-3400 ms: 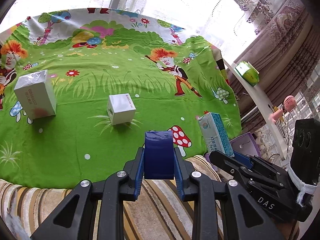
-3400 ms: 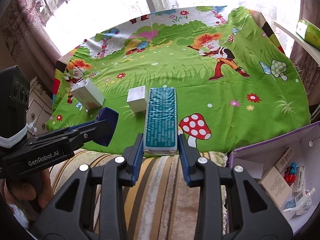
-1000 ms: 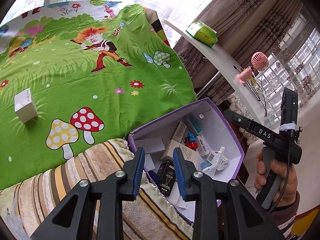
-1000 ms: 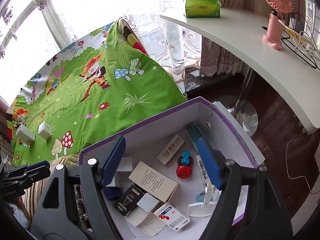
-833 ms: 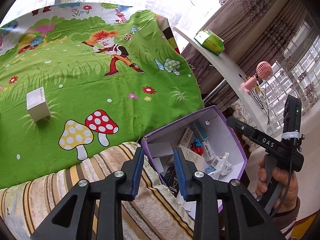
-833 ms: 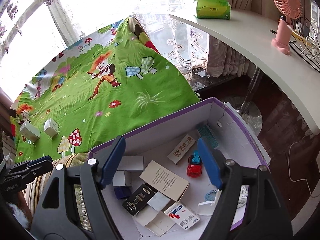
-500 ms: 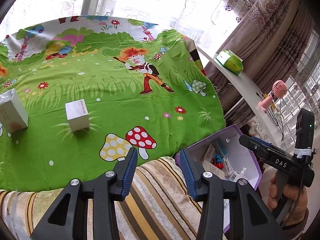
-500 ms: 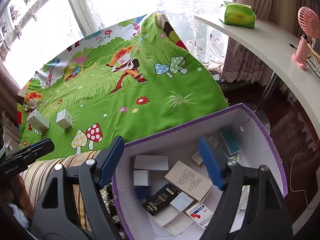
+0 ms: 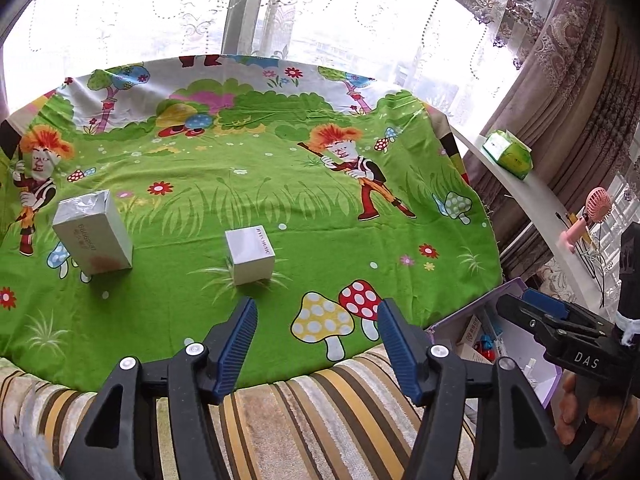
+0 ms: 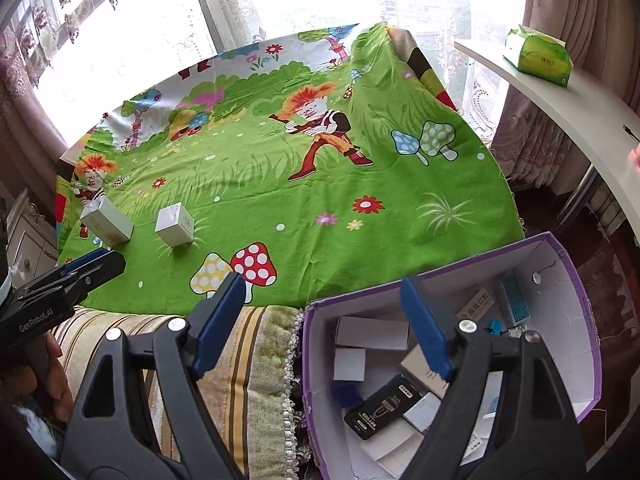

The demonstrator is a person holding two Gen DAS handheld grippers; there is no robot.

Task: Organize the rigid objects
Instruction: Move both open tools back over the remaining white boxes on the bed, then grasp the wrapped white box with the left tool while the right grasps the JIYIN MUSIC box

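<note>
Two boxes left on the green cartoon cloth (image 9: 280, 208); working left to right. Far left lies the long white box (image 9: 93, 236) on its side, near the cloth's left edge, open cloth all around it. Just right of it, apart and not touching, sits the small white cube box (image 9: 250, 255), upright, directly ahead of the left gripper (image 9: 314, 344). That gripper's jaws are opening with nothing between them, only cloth and the striped cushion (image 9: 312, 420) below. Judgement: this is the reach stage for the next pickup, the cube being the likelier target; the next move calls for carrying the spread jaws forward and down to straddle the cube's side faces, then closing. Room is generous: bare cloth on all sides of the cube, the long box far enough left not to be clipped. Further right, the right gripper (image 10: 320, 328) hangs over the seam between cushion and the purple bin (image 10: 576, 280), jaws spread wide and widening slightly, empty. The bin already holds a clutter of small cartons, a black box and a small red and blue toy, with some floor bare. Its near wall stands just beside the cushion's fringe; that rim is the edge to clear on each drop. Right of it, a white shelf (image 10: 560, 96) with a green tissue pack (image 10: 538, 56), well apart.
</note>
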